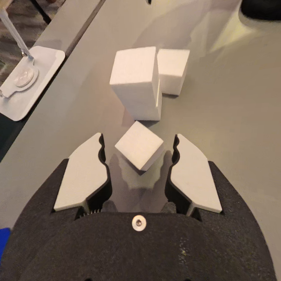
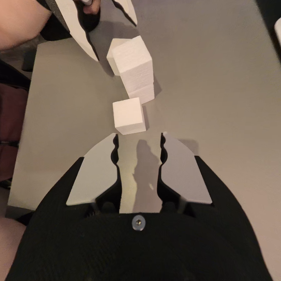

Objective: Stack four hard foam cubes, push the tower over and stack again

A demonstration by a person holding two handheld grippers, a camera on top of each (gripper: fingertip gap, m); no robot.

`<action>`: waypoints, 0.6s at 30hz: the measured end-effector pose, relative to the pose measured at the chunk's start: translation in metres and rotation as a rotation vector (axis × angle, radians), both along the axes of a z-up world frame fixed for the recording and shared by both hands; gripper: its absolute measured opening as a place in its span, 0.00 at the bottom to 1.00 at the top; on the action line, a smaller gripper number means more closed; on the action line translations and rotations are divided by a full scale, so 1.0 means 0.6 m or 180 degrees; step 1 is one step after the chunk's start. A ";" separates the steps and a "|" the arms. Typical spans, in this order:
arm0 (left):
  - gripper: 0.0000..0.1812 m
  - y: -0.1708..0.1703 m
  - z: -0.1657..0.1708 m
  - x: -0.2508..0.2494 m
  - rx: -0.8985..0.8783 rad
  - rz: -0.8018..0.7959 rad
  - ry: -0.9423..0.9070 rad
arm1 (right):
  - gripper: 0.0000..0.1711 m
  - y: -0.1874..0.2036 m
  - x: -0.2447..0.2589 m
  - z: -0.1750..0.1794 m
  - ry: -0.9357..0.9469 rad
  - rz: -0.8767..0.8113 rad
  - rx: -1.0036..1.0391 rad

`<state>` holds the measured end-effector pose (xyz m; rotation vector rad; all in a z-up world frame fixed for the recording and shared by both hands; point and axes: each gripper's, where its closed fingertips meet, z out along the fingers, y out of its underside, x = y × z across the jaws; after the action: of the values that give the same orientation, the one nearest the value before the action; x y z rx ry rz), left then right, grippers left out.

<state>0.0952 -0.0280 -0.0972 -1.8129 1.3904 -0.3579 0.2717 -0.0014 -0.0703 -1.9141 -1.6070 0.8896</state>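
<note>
- Four white foam cubes sit on the grey surface (image 1: 212, 136): two are stacked as a short tower (image 1: 136, 85), and two lie singly.
- Top cube (image 2: 131, 56) rests on the bottom cube (image 2: 143, 92), slightly offset from it rather than flush.
- One loose cube (image 1: 139, 149) lies just in front of the tower, turned corner-on in the left wrist view; it sits between the fingers of the left tool (image 1: 139, 136), whose jaws are spread wide and do not touch it.
- In the right wrist view this same cube (image 2: 110, 58) peeks out behind the tower, just beside a fingertip of the left tool (image 2: 117, 41) coming in from the upper left.
- Another single cube (image 1: 172, 71) stands just beside the tower on its far side in the left wrist view; in the right wrist view it (image 2: 128, 116) lies just ahead of the right tool (image 2: 139, 134).
- Right tool is released, its jaws apart and holding nothing, with only bare surface between them.
- A person's forearm (image 2: 18, 25) shows at the upper left of the right wrist view.
- A white stand base (image 1: 30, 82) sits at the surface's left edge, well apart from the cubes.
</note>
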 end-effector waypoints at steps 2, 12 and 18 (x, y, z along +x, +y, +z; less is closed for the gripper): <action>0.47 0.010 -0.003 -0.014 0.0218 -0.0123 0.0055 | 0.33 0.000 -0.005 -0.012 0.0091 0.0011 -0.0252; 0.41 0.016 -0.075 0.000 -0.0124 -0.0576 0.0263 | 0.40 -0.022 -0.026 -0.036 0.0344 0.0337 -0.0474; 0.40 0.037 -0.072 -0.013 -0.0061 -0.0290 0.0050 | 0.48 -0.045 -0.055 -0.074 -0.0131 0.0581 -0.0231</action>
<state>0.0876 -0.0059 -0.1407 -1.7752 1.4884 -0.4063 0.2386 -0.0281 -0.1149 -1.8672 -1.8197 1.0000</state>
